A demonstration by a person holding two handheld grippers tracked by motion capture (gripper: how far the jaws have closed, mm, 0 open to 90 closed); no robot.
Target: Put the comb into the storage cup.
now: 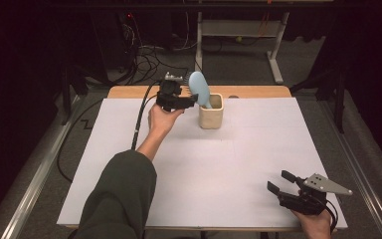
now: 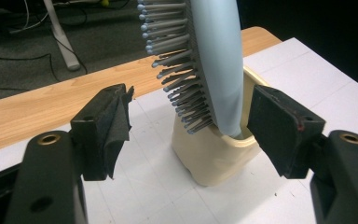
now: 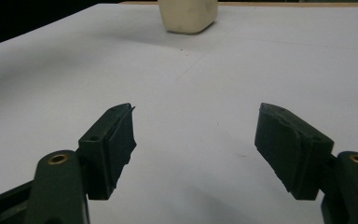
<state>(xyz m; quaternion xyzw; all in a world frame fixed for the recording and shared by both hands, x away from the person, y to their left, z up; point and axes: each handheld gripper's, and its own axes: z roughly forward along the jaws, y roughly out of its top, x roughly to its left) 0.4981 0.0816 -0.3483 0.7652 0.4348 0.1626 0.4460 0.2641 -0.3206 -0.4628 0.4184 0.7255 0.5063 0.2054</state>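
A light blue hairbrush (image 1: 199, 88) stands handle-down in a cream cup (image 1: 211, 111) near the table's far edge, its head leaning left. In the left gripper view the hairbrush (image 2: 214, 60) shows grey bristles facing left, rising from the cup (image 2: 214, 154). My left gripper (image 1: 189, 99) is open just left of the brush, and its jaws stand wide on either side of the brush and cup (image 2: 189, 126), touching neither. My right gripper (image 1: 281, 181) rests open near the front right corner, nothing between its jaws (image 3: 193, 135). The cup (image 3: 188, 16) lies far ahead of it.
White paper (image 1: 204, 164) covers the table, with a wooden strip (image 1: 258, 91) along the far edge. A cable (image 1: 140, 117) trails from the left gripper off the table's left. Beyond the table, floor cables (image 1: 149, 57) and a white table frame (image 1: 273, 55).
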